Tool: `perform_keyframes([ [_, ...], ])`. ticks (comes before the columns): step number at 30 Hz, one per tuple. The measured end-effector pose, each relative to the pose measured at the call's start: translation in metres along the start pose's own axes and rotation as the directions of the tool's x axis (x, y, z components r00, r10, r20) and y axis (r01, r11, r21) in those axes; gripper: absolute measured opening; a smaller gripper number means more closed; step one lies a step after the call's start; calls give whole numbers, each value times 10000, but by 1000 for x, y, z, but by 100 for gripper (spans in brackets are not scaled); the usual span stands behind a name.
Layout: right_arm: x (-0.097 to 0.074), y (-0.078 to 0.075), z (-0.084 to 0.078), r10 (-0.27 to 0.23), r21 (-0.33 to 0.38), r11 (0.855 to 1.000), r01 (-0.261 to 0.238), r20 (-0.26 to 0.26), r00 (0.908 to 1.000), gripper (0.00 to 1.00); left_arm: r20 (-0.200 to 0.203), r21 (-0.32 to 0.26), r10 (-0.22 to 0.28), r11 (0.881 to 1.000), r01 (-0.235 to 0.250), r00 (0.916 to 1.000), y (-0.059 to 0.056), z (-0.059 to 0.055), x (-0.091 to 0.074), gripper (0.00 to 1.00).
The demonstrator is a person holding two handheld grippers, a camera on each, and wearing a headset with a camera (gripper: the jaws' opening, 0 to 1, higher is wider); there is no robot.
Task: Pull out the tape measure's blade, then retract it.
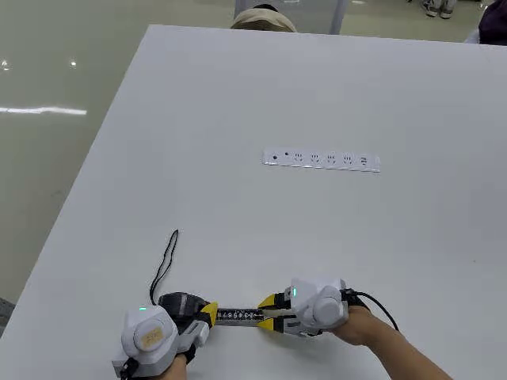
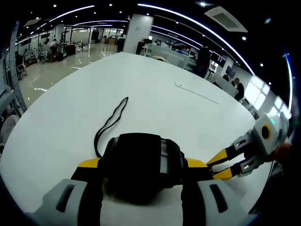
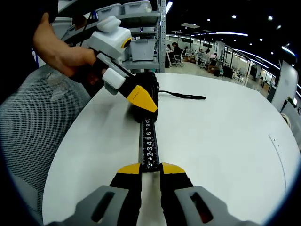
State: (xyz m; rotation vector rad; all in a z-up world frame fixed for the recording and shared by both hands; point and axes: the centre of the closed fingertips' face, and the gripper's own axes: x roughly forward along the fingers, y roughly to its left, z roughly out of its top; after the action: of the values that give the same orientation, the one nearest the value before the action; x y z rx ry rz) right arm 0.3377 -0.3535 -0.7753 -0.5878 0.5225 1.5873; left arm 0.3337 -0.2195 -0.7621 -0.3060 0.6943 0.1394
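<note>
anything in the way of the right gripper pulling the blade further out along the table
Nothing visible does. The right gripper is shut on the blade, the left gripper grips the tape measure, and the table on the pull side is bare. The power strip lies far off that line.

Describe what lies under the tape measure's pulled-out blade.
The bare white table lies under the blade. The jaws of the right gripper cover the blade's tip; the blade itself hides the table strip directly beneath.
</note>
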Motion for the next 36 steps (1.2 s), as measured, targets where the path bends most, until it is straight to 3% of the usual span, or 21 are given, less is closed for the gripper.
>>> perform_keyframes([
  [36, 21, 0, 19, 74, -55, 10000, -74, 155, 9999, 13, 45, -316, -114, 9994, 115, 9999, 3, 1, 0, 65],
])
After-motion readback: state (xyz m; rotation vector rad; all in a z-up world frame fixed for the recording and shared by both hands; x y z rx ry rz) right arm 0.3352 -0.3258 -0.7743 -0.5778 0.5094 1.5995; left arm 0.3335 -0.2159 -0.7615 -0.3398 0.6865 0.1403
